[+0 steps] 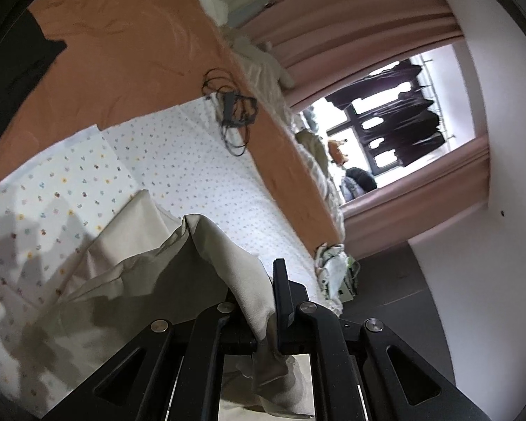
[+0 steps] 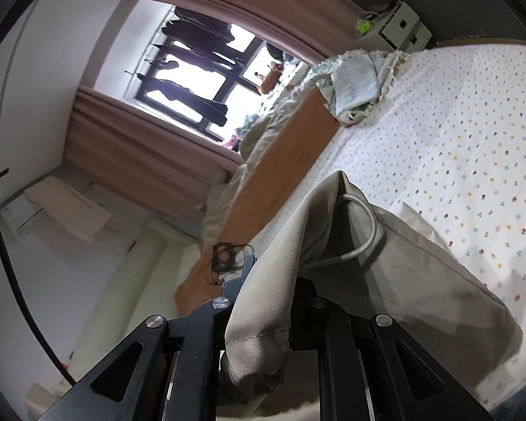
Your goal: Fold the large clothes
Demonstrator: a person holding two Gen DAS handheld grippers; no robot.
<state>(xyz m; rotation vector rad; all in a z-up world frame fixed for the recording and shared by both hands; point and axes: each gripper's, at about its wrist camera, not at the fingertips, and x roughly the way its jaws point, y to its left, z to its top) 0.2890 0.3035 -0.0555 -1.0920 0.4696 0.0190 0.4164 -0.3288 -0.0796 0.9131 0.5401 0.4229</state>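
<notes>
A beige garment hangs over a bed covered by a white dotted sheet. My left gripper is shut on one edge of the cloth, which bunches between its black fingers and drapes down behind them. In the right wrist view the same beige garment, with a pale drawstring loop, is pinched by my right gripper, also shut on the fabric. The cloth covers most of the right gripper's fingers. Part of the garment trails on the dotted sheet.
An orange blanket lies along the bed's far side with a tangle of black cable on it. Folded pale cloth sits at the bed's end. A window with pink curtains and a white drawer unit stand beyond.
</notes>
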